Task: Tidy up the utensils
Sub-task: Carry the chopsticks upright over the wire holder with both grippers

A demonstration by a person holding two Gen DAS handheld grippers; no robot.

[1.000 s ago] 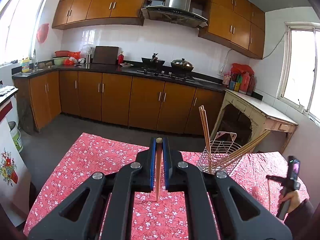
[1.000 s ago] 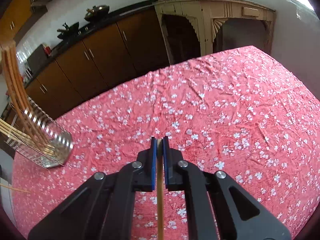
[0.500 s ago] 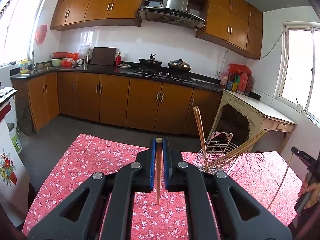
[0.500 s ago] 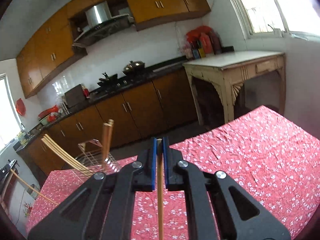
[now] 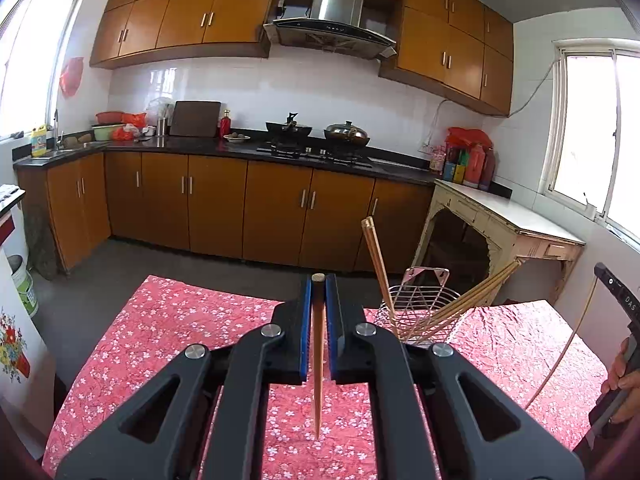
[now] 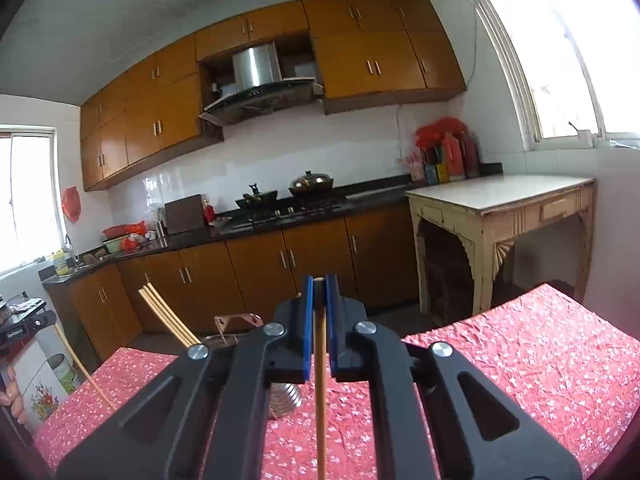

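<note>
Each of the two grippers is clamping one chopstick: the left gripper [image 5: 318, 300] is pinching a brown chopstick [image 5: 317, 380], the right gripper [image 6: 319, 300] a paler chopstick [image 6: 320, 400]. Both are hanging over the red floral tablecloth [image 5: 168, 328], near the wire basket [image 5: 416, 312] that is holding several leaning chopsticks, too bunched for counting.

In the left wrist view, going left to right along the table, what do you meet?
Chopstick clamped in the left gripper → two darker chopsticks standing in the holder → wire utensil holder → pale chopsticks leaning out to the right → chopstick hanging from the right gripper → hand.
</note>
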